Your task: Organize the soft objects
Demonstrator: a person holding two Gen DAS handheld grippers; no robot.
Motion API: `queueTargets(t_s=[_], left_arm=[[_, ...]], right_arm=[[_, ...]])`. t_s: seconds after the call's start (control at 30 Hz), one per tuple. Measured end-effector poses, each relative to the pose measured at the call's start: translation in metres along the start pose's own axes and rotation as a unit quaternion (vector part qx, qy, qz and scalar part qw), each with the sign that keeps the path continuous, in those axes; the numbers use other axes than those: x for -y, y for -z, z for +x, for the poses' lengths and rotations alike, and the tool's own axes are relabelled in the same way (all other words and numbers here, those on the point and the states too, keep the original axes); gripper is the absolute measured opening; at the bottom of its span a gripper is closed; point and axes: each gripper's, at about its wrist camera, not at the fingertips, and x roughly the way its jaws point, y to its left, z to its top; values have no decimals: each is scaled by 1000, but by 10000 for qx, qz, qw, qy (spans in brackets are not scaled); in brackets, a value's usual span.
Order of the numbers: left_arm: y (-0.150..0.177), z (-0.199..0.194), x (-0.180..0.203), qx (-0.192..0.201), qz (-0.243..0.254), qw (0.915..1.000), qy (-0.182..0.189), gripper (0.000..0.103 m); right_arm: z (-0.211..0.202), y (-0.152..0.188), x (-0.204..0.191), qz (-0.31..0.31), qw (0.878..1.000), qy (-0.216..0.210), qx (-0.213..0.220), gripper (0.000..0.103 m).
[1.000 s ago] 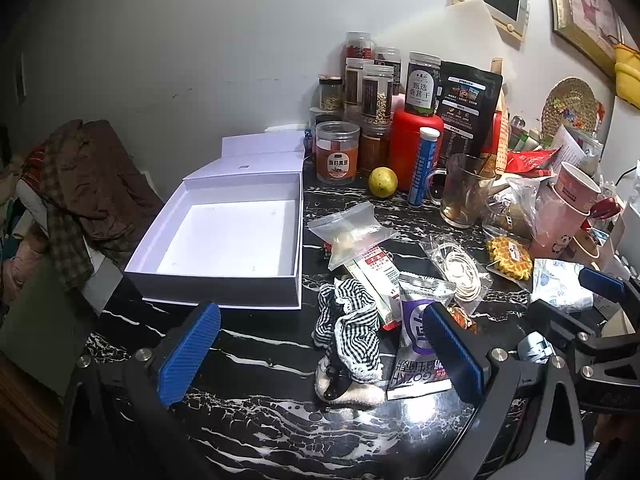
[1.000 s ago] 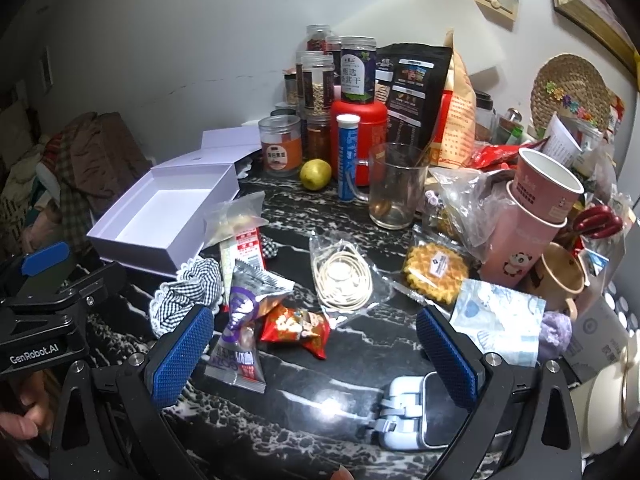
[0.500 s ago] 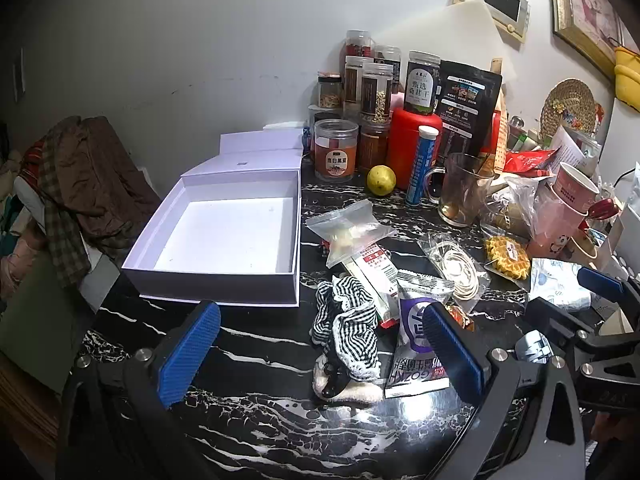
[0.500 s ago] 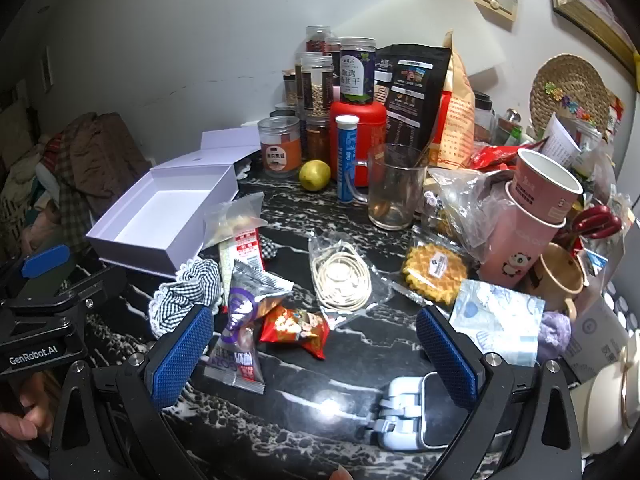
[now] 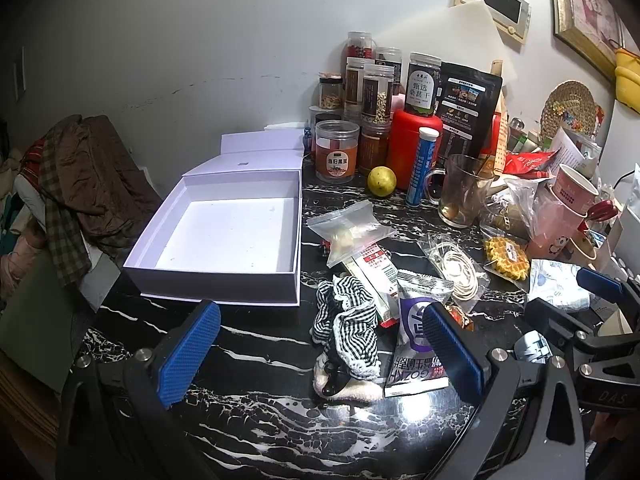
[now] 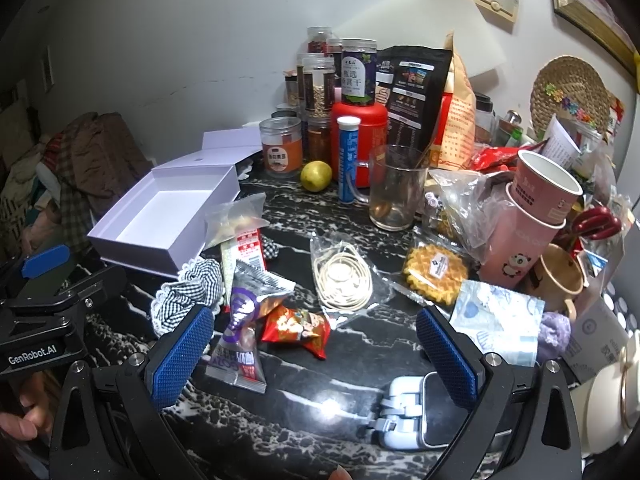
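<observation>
Two grippers hang over a glossy black tabletop (image 5: 248, 360) veined with white, both with their blue, cross-hatched pads spread wide and nothing between them. Just ahead of the left gripper (image 5: 320, 356) lies the soft thing: a crumpled black-and-white striped cloth (image 5: 352, 320) with a lacy trim, bunched on a cream fuzzy piece (image 5: 344, 386) at its near end. Its right edge touches a crinkly foil snack packet (image 5: 416, 336), silver and purple, and it overlaps a long paper-labelled sachet (image 5: 372, 268) lying under a clear zip bag (image 5: 352, 228). To the cloth's left, close by, sits a shallow white cardboard box (image 5: 216, 280), square-cornered, lid folded back, its inside bare. The right gripper (image 6: 316, 360) hovers above a red wrapped sweet (image 6: 296, 326) and a pale blue, hard-shelled folded device (image 6: 416, 412); from this view the cloth (image 6: 188, 292) reads as fine gingham. Farther back lie a coiled white cord in a clear pouch (image 6: 344, 280), a round bagged waffle (image 6: 434, 276), a glass mug (image 6: 394, 192), a smooth yellow-green fruit (image 6: 316, 176) and stacked pink paper cups (image 6: 528, 224).
</observation>
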Motion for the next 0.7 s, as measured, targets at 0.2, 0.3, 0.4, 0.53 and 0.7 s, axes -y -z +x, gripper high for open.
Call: queueTargets(t_s=[0.2,0.3,0.4,0.53,0.7], left_arm=[[0,-2,0,-2,-9,10000,7,103],[1,-4,1,11,-7,10000,13,103],[3,-7,1,29,-9,10000,23,103],[6,-12,1,72,-2,10000,28,103],[11,-15,2,60,-12,9999,106,103]], right_arm=[[-1,0,-1,-1,10000,-7,14,103],[-3,1,-1,-1,10000,-9,27,103],[-5,2,-1,3,10000,-26,36,103],[-9,6,0,3,10000,-45,52,103],[-13,14,0,11,10000,-58,69,103]])
